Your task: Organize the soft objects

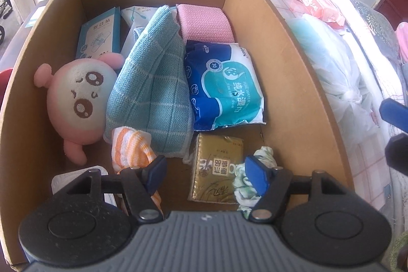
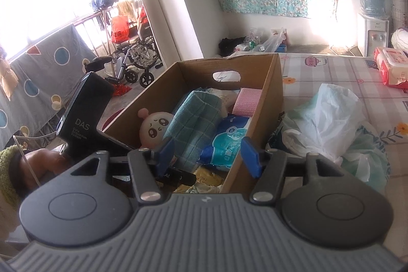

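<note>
The box (image 1: pixel 288 47) holds the soft things. From left to right in the left wrist view:

- The plush (image 1: pixel 76 98) lies against the left wall.
- The orange striped cloth (image 1: pixel 132 147) lies at the near end.
- The teal towel (image 1: pixel 153 83) is draped down the middle.
- The wipes pack (image 1: pixel 224 86) and pink cloth (image 1: pixel 204 22) sit on the right.
- The gold tissue pack (image 1: pixel 216 172) and a crumpled green cloth (image 1: pixel 257 170) lie near the front.

The left gripper (image 1: pixel 204 170) hangs low inside the box, released and holding nothing. Its left finger is touching or just over the striped cloth, and its right finger is beside the green cloth.

The right gripper (image 2: pixel 206 157) hovers outside and above the near right corner of the box. It is also spread open and empty, with a white plastic bag (image 2: pixel 329 114) on the bed to its right.

My judgement is that the step in hand is picking 1 loose cloth to tidy. To do it well, choose 1 target and not 2. Centre both fingers over a raised fold, press down until fabric bunches between the pads, then close fully. Lift straight up so that the towel edge is not dragged along.
</note>
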